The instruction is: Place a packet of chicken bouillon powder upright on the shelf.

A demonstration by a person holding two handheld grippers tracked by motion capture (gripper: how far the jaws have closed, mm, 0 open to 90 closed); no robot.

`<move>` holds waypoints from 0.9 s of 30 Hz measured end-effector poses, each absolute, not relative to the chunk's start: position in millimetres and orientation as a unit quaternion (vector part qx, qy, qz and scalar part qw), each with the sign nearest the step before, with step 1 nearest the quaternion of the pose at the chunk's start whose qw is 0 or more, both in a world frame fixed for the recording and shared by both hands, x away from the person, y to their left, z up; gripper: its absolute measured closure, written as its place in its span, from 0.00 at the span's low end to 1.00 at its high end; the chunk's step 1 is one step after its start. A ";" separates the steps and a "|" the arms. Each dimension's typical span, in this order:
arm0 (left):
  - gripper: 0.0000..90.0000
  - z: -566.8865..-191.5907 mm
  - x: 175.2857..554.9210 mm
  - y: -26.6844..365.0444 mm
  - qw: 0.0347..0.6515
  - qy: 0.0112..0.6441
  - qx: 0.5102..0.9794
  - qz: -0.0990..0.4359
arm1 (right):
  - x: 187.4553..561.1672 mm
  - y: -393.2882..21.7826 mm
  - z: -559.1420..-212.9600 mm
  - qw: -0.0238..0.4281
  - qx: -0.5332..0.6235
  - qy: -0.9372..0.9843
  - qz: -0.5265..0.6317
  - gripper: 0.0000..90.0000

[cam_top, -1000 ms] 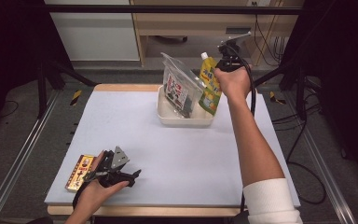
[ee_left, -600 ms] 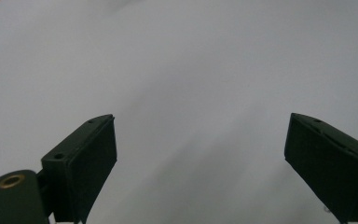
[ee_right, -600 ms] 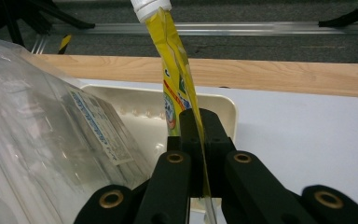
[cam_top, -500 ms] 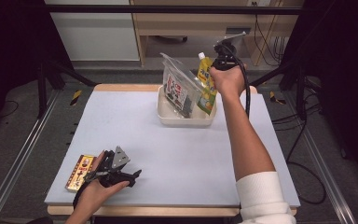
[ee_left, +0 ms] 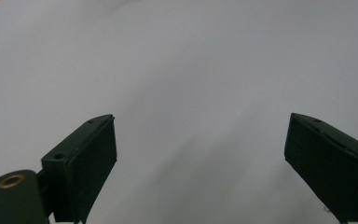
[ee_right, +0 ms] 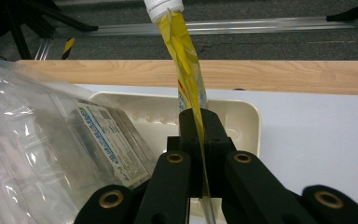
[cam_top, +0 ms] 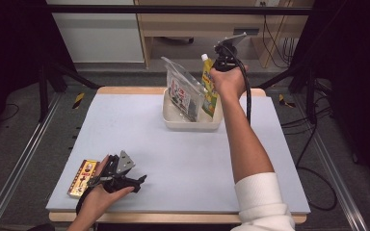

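In the tray: clear bag, yellow pouch.

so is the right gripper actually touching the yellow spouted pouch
Touching. The right gripper view shows the right gripper with its black fingers pressed shut on both sides of the flat yellow spouted pouch.

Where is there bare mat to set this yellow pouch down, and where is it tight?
The mat lies bare between the cream tray and the left tongs, and along its right side beyond the forearm. Crowded: the tray, where the clear bag leans beside the yellow pouch clamped in the right tongs; the near-left corner holds a flat packet.
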State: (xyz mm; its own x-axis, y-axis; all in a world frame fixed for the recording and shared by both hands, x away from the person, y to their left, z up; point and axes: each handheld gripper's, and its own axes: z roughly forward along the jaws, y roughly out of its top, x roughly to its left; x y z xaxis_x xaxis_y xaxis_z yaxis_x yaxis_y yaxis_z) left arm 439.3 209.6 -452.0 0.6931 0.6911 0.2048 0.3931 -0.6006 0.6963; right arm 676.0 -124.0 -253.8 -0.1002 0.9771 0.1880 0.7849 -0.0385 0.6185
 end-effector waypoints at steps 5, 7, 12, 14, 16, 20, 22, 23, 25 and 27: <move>0.10 -452.7 439.1 208.4 0.315 0.311 0.866 0.234 | 677.3 -121.3 -256.0 0.160 0.655 0.670 0.310 1.00; 0.10 -452.7 439.4 208.2 0.314 0.310 0.866 0.235 | 677.3 -121.7 -257.0 0.158 0.656 0.667 0.314 1.00; 0.10 -452.8 439.0 207.7 0.314 0.309 0.866 0.235 | 675.9 -122.5 -259.4 0.167 0.655 0.663 0.321 1.00; 0.10 -453.3 439.1 207.2 0.314 0.311 0.867 0.232 | 674.9 -123.2 -262.5 0.166 0.657 0.659 0.327 1.00; 0.10 -453.5 438.9 206.8 0.313 0.310 0.867 0.233 | 674.6 -123.9 -267.2 0.167 0.651 0.663 0.329 1.00; 0.10 -453.5 438.9 206.6 0.313 0.310 0.867 0.233 | 673.8 -123.1 -272.7 0.170 0.649 0.661 0.336 1.00; 0.10 -453.7 439.1 206.7 0.312 0.309 0.868 0.234 | 673.6 -122.9 -275.4 0.174 0.647 0.660 0.340 1.00; 0.10 -453.8 439.1 206.6 0.312 0.309 0.868 0.234 | 673.8 -122.8 -277.1 0.174 0.647 0.659 0.342 1.00; 0.10 -453.9 439.0 206.4 0.311 0.308 0.868 0.234 | 674.3 -123.1 -279.2 0.177 0.647 0.656 0.345 1.00; 0.10 -453.9 438.9 206.2 0.311 0.308 0.868 0.234 | 674.8 -123.9 -281.2 0.177 0.648 0.654 0.349 1.00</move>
